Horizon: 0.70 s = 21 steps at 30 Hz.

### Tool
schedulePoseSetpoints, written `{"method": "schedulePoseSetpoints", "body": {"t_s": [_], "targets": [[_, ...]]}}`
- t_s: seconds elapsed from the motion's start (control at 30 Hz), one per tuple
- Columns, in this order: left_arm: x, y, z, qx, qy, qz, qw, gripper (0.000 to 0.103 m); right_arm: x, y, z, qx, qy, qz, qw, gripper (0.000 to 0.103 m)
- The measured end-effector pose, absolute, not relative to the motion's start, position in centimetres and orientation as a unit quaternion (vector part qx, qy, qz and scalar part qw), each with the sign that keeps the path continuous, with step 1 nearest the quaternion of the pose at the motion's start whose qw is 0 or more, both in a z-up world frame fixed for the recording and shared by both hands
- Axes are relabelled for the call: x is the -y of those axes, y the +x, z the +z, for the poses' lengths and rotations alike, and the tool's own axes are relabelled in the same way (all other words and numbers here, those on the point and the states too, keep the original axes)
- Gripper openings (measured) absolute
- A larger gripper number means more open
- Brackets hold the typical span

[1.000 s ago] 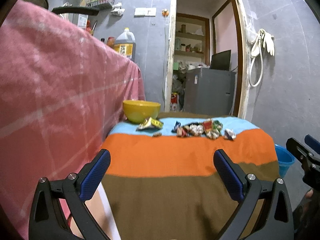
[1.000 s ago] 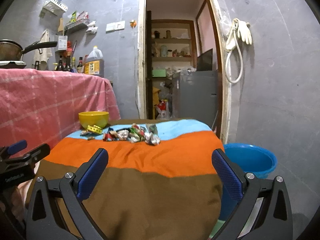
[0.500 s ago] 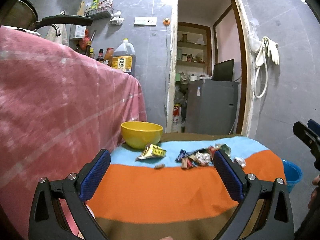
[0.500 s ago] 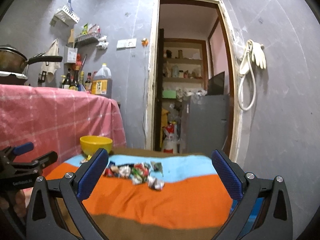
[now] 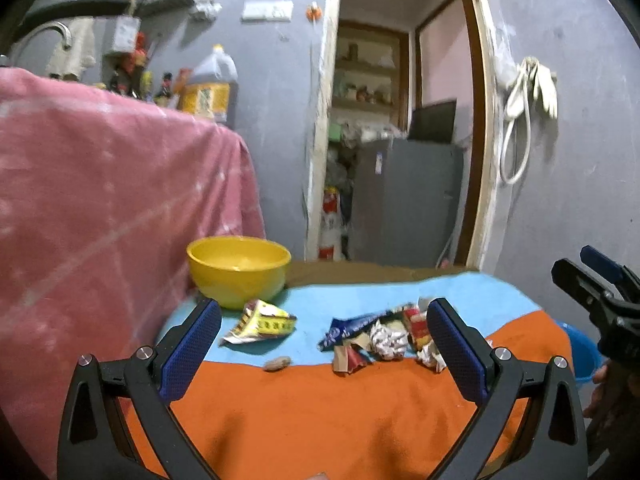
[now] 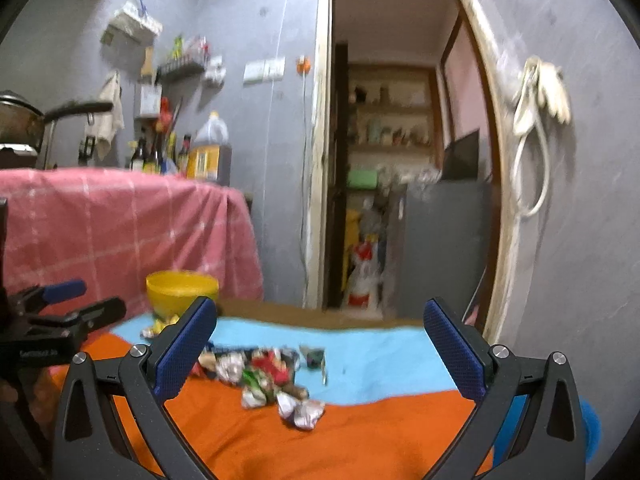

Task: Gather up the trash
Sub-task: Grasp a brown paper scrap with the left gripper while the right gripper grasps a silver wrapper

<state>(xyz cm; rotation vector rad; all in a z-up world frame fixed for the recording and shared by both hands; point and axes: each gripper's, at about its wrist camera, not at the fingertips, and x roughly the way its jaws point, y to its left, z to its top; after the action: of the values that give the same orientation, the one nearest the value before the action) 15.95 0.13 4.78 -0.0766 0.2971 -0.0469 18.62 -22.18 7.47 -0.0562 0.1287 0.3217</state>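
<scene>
A pile of crumpled wrappers (image 5: pixel 380 338) lies on the striped cloth table (image 5: pixel 312 408), where the blue and orange bands meet; it also shows in the right wrist view (image 6: pixel 264 372). A yellow wrapper (image 5: pixel 262 322) and a small brown scrap (image 5: pixel 277 363) lie left of the pile. A yellow bowl (image 5: pixel 239 270) stands at the table's far left, also seen in the right wrist view (image 6: pixel 182 292). My left gripper (image 5: pixel 320 344) is open and empty, short of the trash. My right gripper (image 6: pixel 320 344) is open and empty, above the pile's near side.
A pink cloth-covered counter (image 5: pixel 100 208) with bottles and an oil jug (image 5: pixel 208 88) rises at the left. A blue bucket (image 5: pixel 580 360) sits on the floor right of the table. An open doorway (image 5: pixel 400 140) with a grey fridge lies behind.
Both grippers have moved forward over the table toward the trash, which now looks larger and closer. Both stay open and empty.
</scene>
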Motion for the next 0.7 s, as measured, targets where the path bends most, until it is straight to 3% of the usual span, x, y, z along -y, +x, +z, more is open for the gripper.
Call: {"method": "schedulePoseSetpoints", "body": {"t_s": [0.27, 0.37, 0.63, 0.7], "targets": [[-0.8, 20.2, 3.1, -0.253, -0.077, -0.038, 0.964, 0.1, 22.7, 21.7, 4.7, -0.145, -0.022, 0.14, 0.979, 0.103], [-0.7, 21.4, 2.5, -0.285, -0.08, -0.05, 0.954, 0.095, 22.4, 22.3, 3.9, -0.166, -0.021, 0.142, 0.976, 0.103], [-0.2, 25.0, 0.9, -0.364, -0.099, -0.068, 0.923, 0.058, 21.4, 23.7, 2.0, -0.223, -0.035, 0.158, 0.961, 0.103], [-0.3, 25.4, 0.8, -0.374, -0.105, -0.073, 0.919, 0.053, 21.2, 24.2, 1.6, -0.235, -0.037, 0.164, 0.957, 0.095]]}}
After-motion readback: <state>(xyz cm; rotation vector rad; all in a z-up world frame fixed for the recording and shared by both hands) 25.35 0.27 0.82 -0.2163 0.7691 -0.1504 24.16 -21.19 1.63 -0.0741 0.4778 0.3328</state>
